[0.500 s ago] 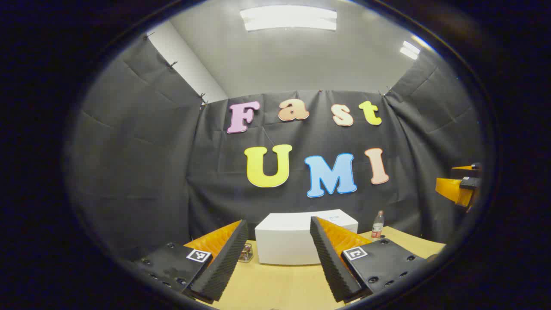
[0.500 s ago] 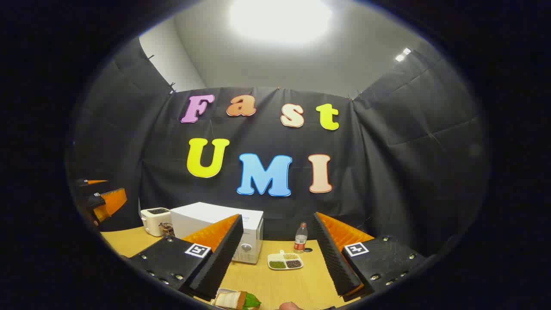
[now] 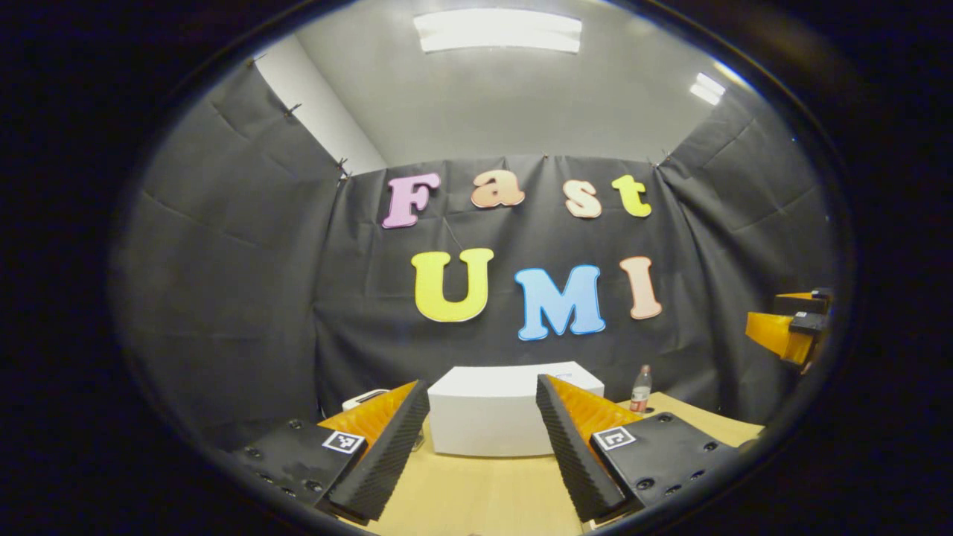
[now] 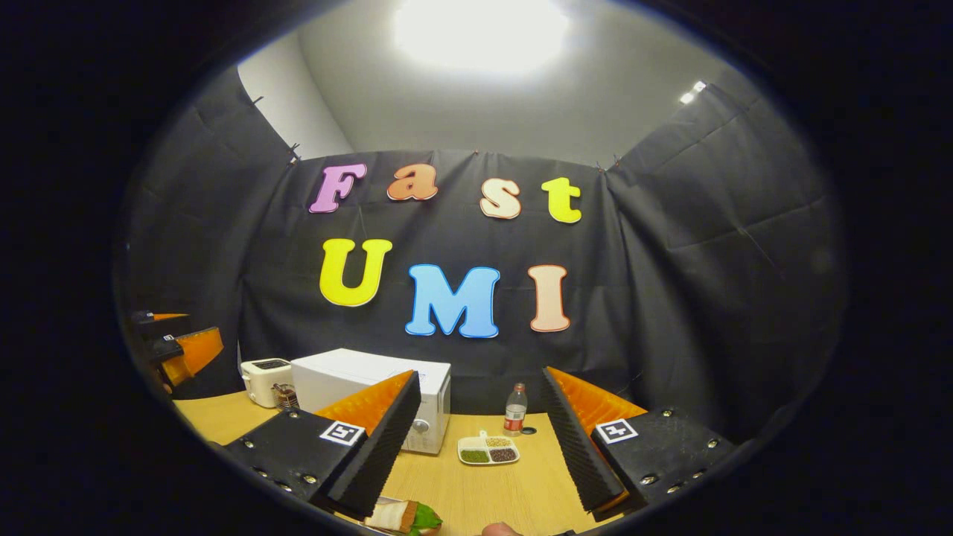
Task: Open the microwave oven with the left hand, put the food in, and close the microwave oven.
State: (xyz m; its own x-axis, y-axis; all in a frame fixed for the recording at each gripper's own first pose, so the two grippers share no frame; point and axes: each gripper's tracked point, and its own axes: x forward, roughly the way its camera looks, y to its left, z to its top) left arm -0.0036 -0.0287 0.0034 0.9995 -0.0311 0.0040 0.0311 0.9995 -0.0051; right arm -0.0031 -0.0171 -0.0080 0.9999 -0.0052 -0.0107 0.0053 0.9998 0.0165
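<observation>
Still shut, microwave oven [image 3: 491, 417] at the back of the bench [image 3: 476, 495], dead ahead of the left gripper [image 3: 482, 447], jaws spread wide and empty. Best approached level, aiming for the door edge beside the dial, visible in the right gripper view. Food [image 4: 406, 516] down near the right gripper [image 4: 480, 454], jaws likewise released.

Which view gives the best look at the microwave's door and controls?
The right gripper view: the microwave stands at an angle there, its front with a round knob showing. The left gripper view shows its top and one plain side between the fingers.
</observation>
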